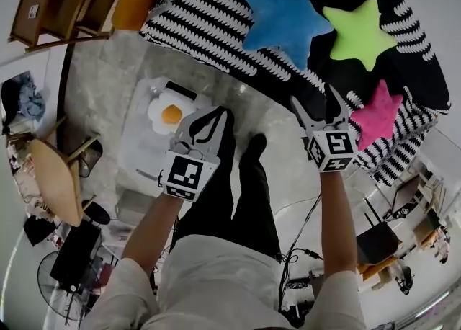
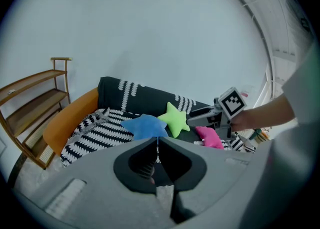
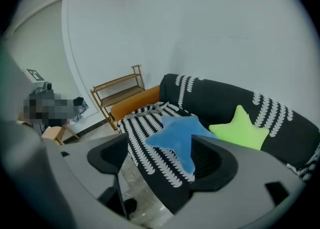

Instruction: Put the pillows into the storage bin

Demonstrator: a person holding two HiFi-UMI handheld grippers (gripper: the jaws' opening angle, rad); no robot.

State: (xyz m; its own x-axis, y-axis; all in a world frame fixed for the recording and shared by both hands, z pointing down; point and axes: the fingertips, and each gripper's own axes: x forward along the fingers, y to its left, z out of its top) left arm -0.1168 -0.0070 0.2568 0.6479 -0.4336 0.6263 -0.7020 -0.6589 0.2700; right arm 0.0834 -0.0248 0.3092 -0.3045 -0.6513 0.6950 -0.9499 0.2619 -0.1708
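Three star pillows on sofa, one egg pillow, left gripper jaws together, right gripper jaws apart, empty.

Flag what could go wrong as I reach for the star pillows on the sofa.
1. The left gripper has its jaws together; unless it opens, it may only shove a pillow.
2. The blue pillow and green pillow lie close together, so the open, empty right gripper could drag both.
3. The pink pillow sits near the front edge of the sofa; a nudge might tip it to the floor.
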